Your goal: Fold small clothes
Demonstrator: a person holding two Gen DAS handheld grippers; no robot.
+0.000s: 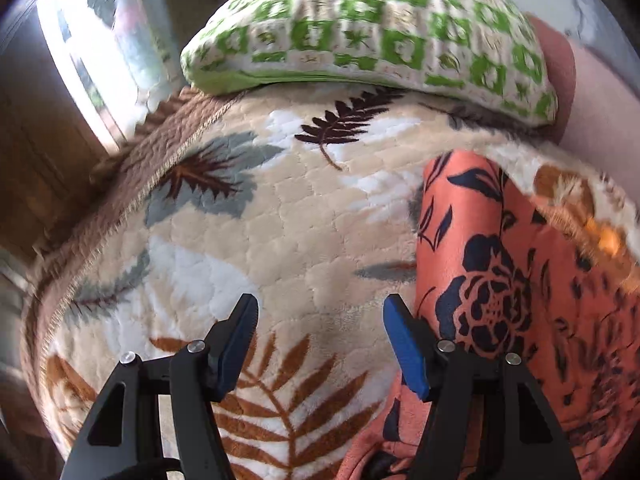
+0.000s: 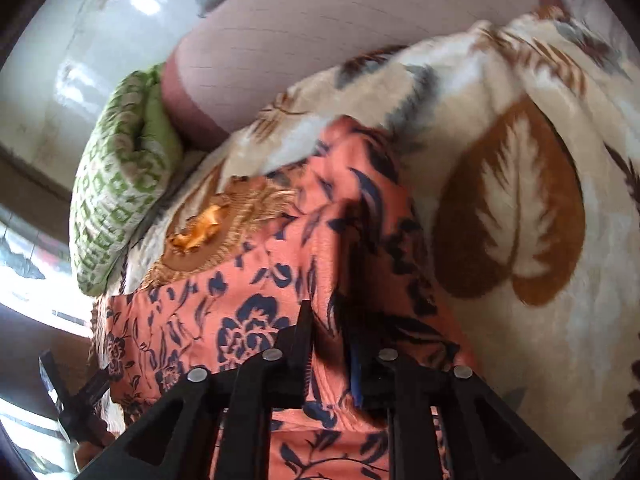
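Garment (image 2: 256,280): orange floral cloth, on leaf-print blanket (image 1: 288,216).
Left tool (image 1: 320,344): open, empty, over blanket.
Right tool (image 2: 332,356): closed on garment fold.
Pillow (image 1: 360,28): green-white, bed's far edge.

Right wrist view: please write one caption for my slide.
Right gripper pinches orange flowered cloth over leaf-patterned blanket.

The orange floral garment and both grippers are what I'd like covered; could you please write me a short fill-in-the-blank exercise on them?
1. The right gripper has its jaws closed on the ____ floral garment.
2. The left gripper has its jaws ____, with only blanket between them.
3. The pillow has a white and ____ pattern.
4. The blanket is printed with ____.

Missing words: orange; open; green; leaves
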